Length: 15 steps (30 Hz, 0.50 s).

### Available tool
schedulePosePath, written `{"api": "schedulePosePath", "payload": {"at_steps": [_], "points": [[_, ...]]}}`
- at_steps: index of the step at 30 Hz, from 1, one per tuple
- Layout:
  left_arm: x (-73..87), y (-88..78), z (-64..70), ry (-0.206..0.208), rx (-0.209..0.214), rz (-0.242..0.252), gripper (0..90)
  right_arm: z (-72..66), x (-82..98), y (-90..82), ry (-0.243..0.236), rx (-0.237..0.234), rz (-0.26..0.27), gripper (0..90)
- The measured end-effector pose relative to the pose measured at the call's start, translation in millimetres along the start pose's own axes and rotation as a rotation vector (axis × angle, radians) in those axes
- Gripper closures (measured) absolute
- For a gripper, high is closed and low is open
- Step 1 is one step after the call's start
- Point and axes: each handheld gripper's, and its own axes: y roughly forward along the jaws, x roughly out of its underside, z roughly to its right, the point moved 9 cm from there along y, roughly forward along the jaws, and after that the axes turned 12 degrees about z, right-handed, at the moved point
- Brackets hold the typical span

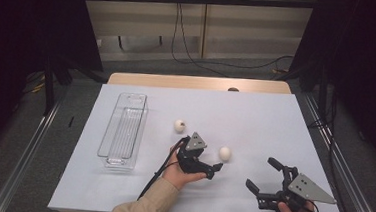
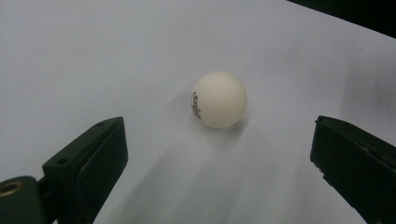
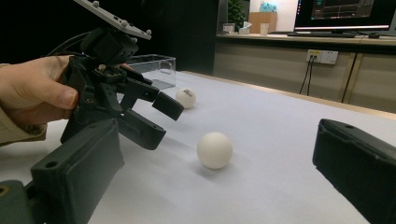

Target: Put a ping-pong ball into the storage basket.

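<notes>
Nearing the near ball (image 1: 224,153), left gripper (image 1: 207,166) spread wide, seemingly untouched; right gripper (image 1: 266,180) likewise spread.

Both balls were off-white, kind of creamy. The nearer ball (image 1: 225,153) had a small dark printed mark on one side, and the farther ball (image 1: 179,125) carried a dark smudge of print too. They sat on a plain white sheet (image 1: 255,115) over a light wood table (image 1: 197,82). The left gripper (image 1: 210,169) and right gripper (image 1: 263,177) were matte black with grey plates on top. The tray (image 1: 124,129) was clear plastic, ribbed along the bottom. The person's sleeve (image 1: 144,205) was beige.
</notes>
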Motion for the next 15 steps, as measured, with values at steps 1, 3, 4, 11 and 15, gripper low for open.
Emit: {"api": "schedulePosePath", "payload": {"at_steps": [1,3,4,11,15], "points": [[0.1,0.3,0.0,0.003,0.000,-0.003,4.2,0.0,0.1,0.0,0.000,0.000,0.000,0.6],[-0.2,1.0,-0.1,0.008,0.002,-0.003,4.3,0.0,0.1,0.0,0.000,0.000,-0.001,0.6],[-0.2,1.3,0.2,0.006,0.003,-0.004,4.4,0.0,0.1,0.0,0.000,0.000,-0.001,0.6],[1.8,3.7,1.5,0.014,0.001,-0.016,4.7,0.0,0.2,0.2,0.001,0.001,0.000,0.6],[2.3,4.8,1.1,0.017,-0.001,-0.019,5.5,0.2,0.0,0.1,0.001,0.001,0.001,0.6]]}}
